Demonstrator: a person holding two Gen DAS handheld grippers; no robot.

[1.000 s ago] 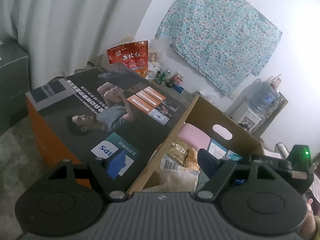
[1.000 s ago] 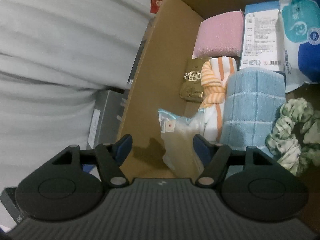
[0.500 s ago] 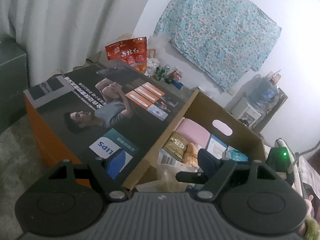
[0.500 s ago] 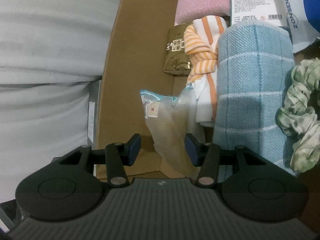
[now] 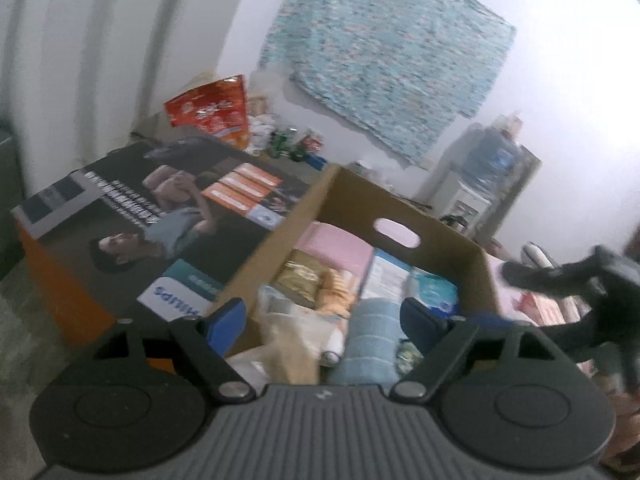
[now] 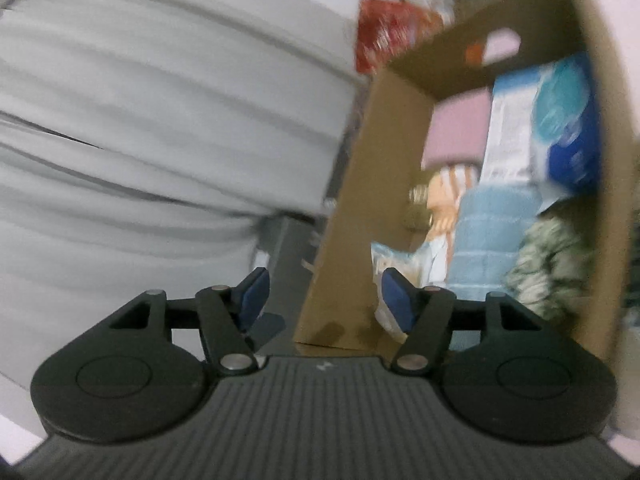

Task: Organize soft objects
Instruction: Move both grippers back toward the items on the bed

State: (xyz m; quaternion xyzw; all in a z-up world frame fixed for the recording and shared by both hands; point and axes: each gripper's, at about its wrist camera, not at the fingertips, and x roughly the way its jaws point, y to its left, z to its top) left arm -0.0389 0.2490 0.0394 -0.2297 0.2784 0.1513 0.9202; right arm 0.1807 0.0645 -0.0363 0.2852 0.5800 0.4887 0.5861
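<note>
Status: mostly packed, by the look of it. Cardboard box (image 5: 404,216) nearly full; no soft item seen lying outside, though blur hides detail.

Contents, counted in the left wrist view:
- Pink folded cloth (image 5: 340,246), one, at 12 o'clock against the far wall.
- Blue checked towel (image 5: 366,344), one, rolled, at 6 o'clock.
- Orange-striped cloth (image 5: 338,284), one, centre.
- Clear plastic bag (image 5: 288,328), one, at 7 o'clock by the left wall.
- Gold packet (image 5: 302,278), one, at 10 o'clock.
- Wipes packs (image 5: 420,286), two, at 2 o'clock.
- Green floral scrunchie (image 6: 548,264), one, at 5 o'clock, blurred.

Left hand-held gripper (image 5: 322,318): fingers apart, empty, above the near rim. Right hand-held gripper (image 6: 322,300): fingers apart, empty, straddling the near left wall.

Remaining: probably only tidying.
</note>
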